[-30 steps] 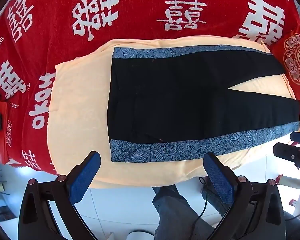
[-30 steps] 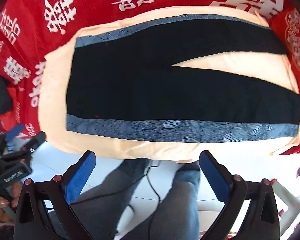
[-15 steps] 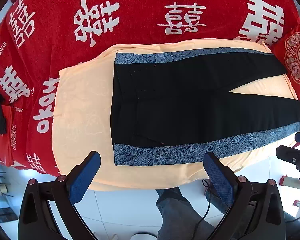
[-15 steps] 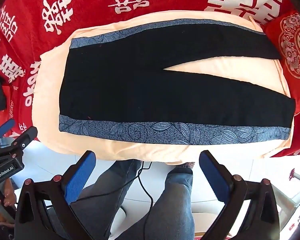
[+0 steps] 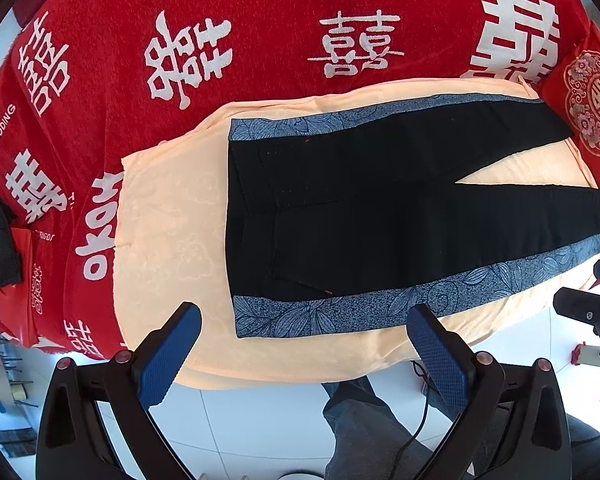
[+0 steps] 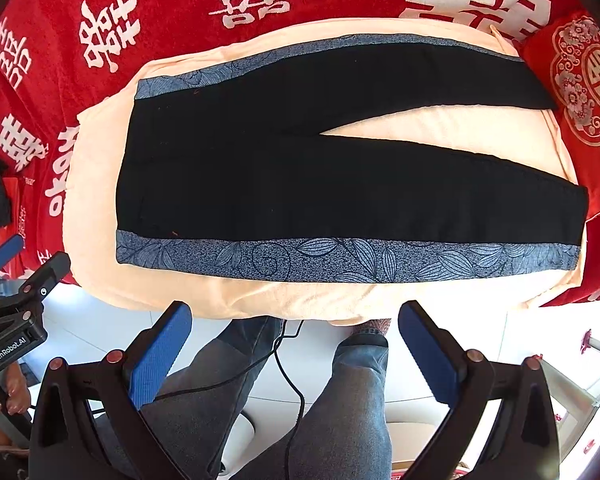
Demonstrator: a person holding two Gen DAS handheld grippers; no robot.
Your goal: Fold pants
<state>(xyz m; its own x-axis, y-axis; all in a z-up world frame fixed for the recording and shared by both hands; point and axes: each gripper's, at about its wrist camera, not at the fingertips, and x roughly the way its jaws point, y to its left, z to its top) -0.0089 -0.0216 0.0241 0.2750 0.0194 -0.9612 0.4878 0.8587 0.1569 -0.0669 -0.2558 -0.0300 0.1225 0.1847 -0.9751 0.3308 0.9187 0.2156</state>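
Black pants [image 5: 380,224] with blue leaf-patterned side stripes lie flat and unfolded on a cream cloth [image 5: 168,232], waistband to the left and both legs spread to the right. They also show in the right wrist view [image 6: 300,184]. My left gripper [image 5: 306,320] is open and empty, hovering above the near blue stripe by the waistband end. My right gripper [image 6: 296,316] is open and empty, hovering over the near edge of the cream cloth [image 6: 300,300], short of the pants.
A red blanket [image 5: 260,40] with white characters covers the surface around the cream cloth. A red patterned cushion [image 6: 584,92] lies at the far right. The person's legs in jeans [image 6: 340,400] and a cable stand below the near edge.
Both grippers have shifted slightly, so the pants sit a little lower in both views. The pants have not moved. Both grippers stay open.
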